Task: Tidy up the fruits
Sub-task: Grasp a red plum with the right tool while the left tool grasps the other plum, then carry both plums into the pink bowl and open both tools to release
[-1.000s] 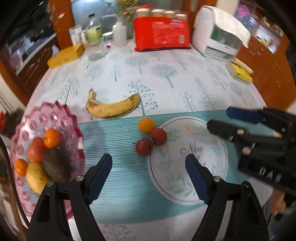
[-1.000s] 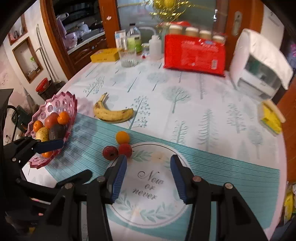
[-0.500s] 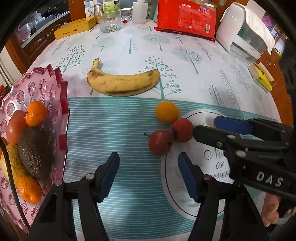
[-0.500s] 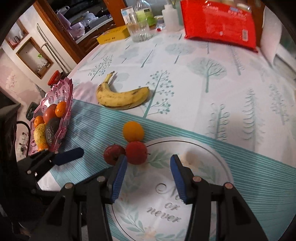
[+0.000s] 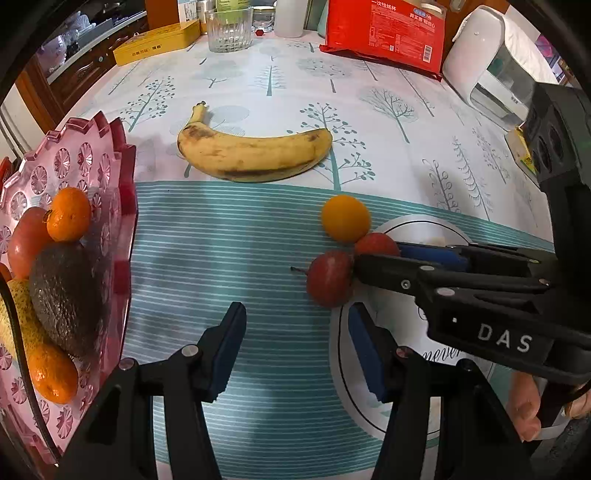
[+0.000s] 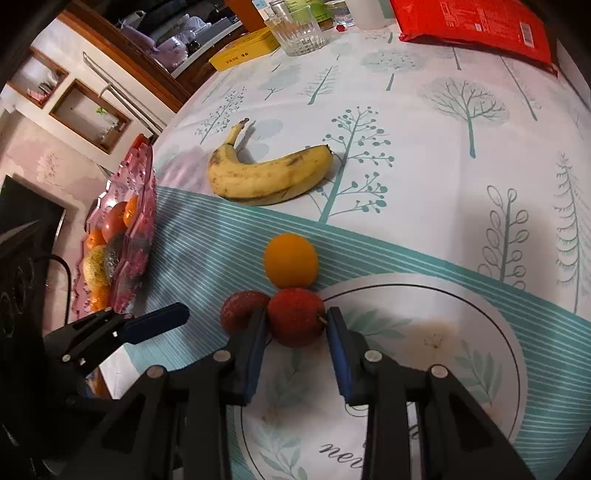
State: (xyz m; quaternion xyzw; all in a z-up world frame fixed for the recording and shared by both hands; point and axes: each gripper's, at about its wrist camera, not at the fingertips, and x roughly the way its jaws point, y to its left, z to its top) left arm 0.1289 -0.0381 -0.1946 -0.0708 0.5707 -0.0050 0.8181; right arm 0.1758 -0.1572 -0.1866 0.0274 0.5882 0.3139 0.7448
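A bench [image 6: 461,155] under a tree-print cloth stands beside wooden cabinets. The banana [image 6: 266,175] lies flat beyond the orange [image 6: 291,260], stem toward the pink dish [image 6: 142,206]. The right gripper [image 6: 295,326], just closed, pinches the red fruit [image 6: 295,317] next to the orange; the left gripper [image 5: 293,345], narrowing, holds nothing.

Far end — a glass tumbler [image 5: 229,29], yellow box [image 5: 157,40] (flat), red packet [image 5: 384,33].
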